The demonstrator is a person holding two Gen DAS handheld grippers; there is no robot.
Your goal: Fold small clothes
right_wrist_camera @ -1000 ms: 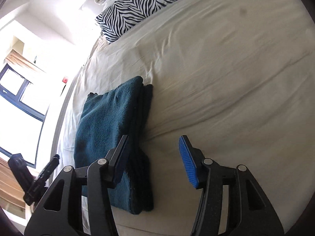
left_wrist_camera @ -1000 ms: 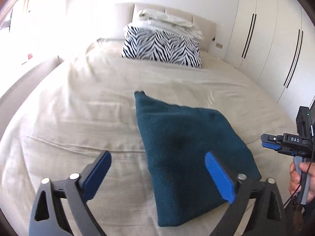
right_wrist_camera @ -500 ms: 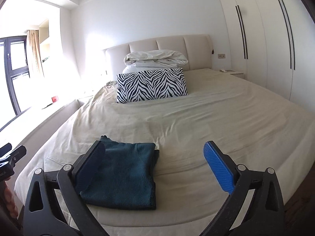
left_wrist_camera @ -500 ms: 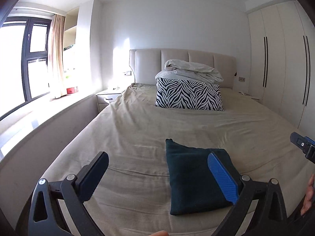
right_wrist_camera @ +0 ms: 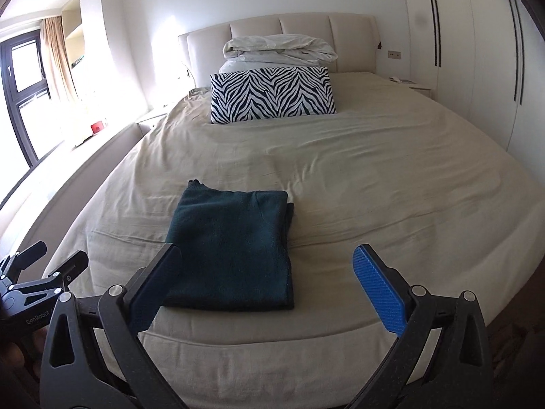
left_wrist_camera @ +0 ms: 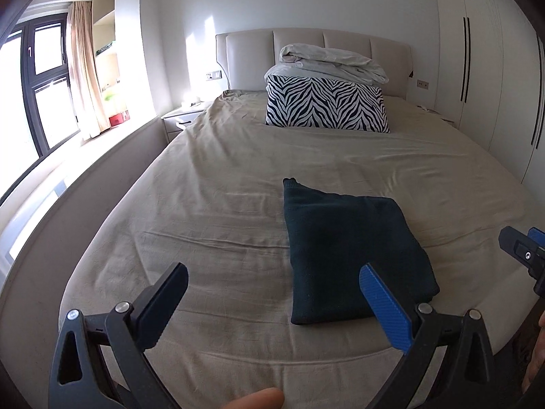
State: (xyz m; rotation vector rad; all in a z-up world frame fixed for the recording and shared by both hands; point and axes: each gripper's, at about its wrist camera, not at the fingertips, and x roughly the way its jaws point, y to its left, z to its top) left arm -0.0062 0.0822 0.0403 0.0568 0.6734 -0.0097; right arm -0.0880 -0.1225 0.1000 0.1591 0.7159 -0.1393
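A dark teal knitted garment [left_wrist_camera: 344, 248] lies folded into a flat rectangle near the foot of the bed; it also shows in the right wrist view [right_wrist_camera: 235, 245]. My left gripper [left_wrist_camera: 272, 293] is open and empty, held back from the bed's foot edge, with the garment ahead and to its right. My right gripper [right_wrist_camera: 265, 272] is open and empty, also held back from the bed, with the garment ahead and to its left. Each gripper shows at the edge of the other's view: the right one [left_wrist_camera: 524, 248] and the left one [right_wrist_camera: 41, 272].
The bed has a beige sheet [left_wrist_camera: 238, 170]. A zebra-striped pillow [left_wrist_camera: 327, 105] with folded white bedding [left_wrist_camera: 327, 61] on top stands at the headboard. A window ledge [left_wrist_camera: 51, 184] runs along the left, white wardrobes [right_wrist_camera: 477, 61] along the right.
Both grippers have pulled back and up from the folded garment to beyond the foot of the bed, so the whole room shows. The garment has not moved.
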